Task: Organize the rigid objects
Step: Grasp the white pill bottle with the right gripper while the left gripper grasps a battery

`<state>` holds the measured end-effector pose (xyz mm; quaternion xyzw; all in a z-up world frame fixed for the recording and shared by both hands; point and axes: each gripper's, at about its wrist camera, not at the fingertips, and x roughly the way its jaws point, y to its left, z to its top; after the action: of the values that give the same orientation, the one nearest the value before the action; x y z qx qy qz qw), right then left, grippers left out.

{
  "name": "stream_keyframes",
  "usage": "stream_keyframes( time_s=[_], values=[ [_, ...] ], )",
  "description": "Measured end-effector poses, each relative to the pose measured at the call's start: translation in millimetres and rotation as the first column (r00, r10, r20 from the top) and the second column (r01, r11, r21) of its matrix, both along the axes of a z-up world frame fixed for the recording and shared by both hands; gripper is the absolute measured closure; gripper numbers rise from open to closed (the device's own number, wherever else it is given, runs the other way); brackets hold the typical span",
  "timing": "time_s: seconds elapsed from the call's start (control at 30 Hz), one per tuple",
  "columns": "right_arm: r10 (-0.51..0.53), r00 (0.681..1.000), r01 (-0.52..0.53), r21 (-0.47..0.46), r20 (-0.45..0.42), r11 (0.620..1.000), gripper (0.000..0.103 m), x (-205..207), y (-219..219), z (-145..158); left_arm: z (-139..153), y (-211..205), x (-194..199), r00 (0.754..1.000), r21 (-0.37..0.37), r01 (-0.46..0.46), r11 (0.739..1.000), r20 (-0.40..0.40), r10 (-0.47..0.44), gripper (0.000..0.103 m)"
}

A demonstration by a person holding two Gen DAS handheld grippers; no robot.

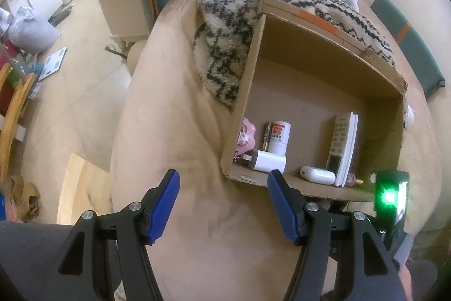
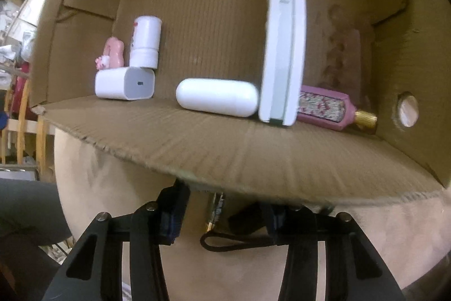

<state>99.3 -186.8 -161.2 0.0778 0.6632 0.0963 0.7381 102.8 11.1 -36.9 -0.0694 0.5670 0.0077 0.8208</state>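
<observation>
Cardboard box (image 2: 225, 148) wall blocks right gripper (image 2: 222, 219) — patterned rug (image 1: 225, 47) behind.

Inside the open brown cardboard box (image 2: 225, 154), the white oval plastic case (image 2: 217, 97) lies between the white cube charger (image 2: 125, 83), left, and the upright white remote (image 2: 284, 47), right.

The cardboard box (image 1: 332, 81) lies open from above, its far half bare. A remote (image 1: 342, 148), charger (image 1: 269, 163) and bottle (image 1: 279, 137) crowd the near wall.
</observation>
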Motion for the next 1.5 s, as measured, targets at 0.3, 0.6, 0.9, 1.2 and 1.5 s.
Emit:
stream_keyframes(
  time_s=[0.3,0.6,0.9,1.2,1.5],
  values=[
    [-0.021,0.997,0.014,0.089,0.076,0.996,0.054,-32,-19,32,-8,-10,-2,1.000,0.048,0.025,0.999,-0.010,-0.025,0.041],
    [0.017,0.963,-0.060,0.153,0.267,0.986,0.054,-48,-24,103,-20,-11,-1,0.999,0.094,0.036,0.995,-0.029,-0.033,0.041],
    [0.011,0.863,-0.081,0.116,0.506,0.990,0.054,-43,-46,162,-27,-13,-2,0.999,0.149,0.045,0.988,-0.024,-0.042,0.041],
    [-0.169,0.852,0.097,0.168,0.495,0.981,0.054,-33,-86,155,-40,-29,-8,0.994,0.136,0.101,0.986,-0.052,-0.094,0.041],
    [-0.216,0.864,0.133,0.208,0.455,0.969,0.054,-26,-100,149,-86,-95,-2,0.959,-0.014,0.183,0.983,-0.216,-0.182,0.044]
  ],
)
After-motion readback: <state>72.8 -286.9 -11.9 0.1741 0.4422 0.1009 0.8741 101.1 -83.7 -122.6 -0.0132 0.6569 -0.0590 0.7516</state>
